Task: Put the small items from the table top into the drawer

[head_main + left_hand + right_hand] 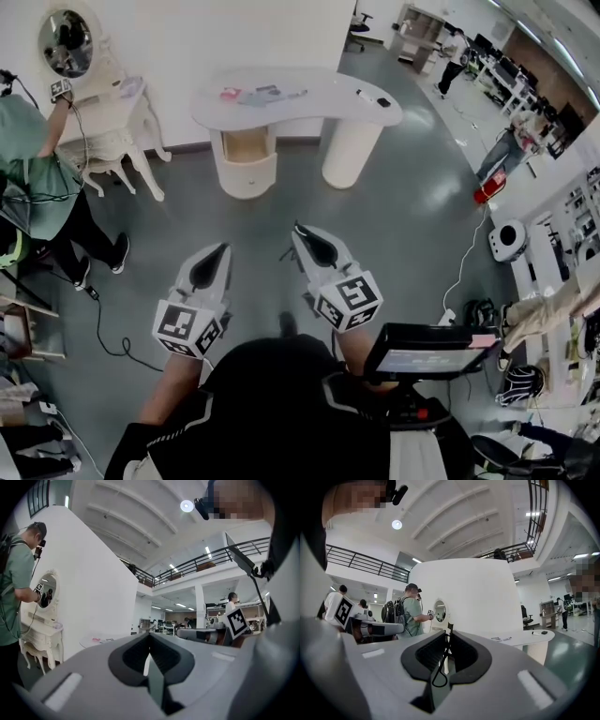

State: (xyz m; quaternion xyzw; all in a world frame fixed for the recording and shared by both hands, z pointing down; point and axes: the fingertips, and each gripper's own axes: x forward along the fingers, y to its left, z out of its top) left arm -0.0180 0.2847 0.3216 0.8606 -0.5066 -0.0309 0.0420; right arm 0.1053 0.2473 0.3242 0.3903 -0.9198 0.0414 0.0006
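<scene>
The white curved table [309, 111] stands far ahead across the grey floor, with its drawer [247, 146] open underneath. On top lie small items: a pink piece [231, 94], a pen [364, 95] and a small black item [383, 101]. Both grippers are held close to my body, far from the table. My left gripper [223, 247] [150, 635] has its jaws together with nothing in them. My right gripper [298, 228] [449, 632] is shut on a thin black wire-like loop [440, 670] that sticks up past the tips. The table edge [525, 639] shows in the right gripper view.
A person in green [28, 178] stands at a white vanity with a round mirror [66, 42] at the left. A black cable [103, 328] runs over the floor. A screen on a stand [431, 352] is close at my right. Desks and other people fill the far right.
</scene>
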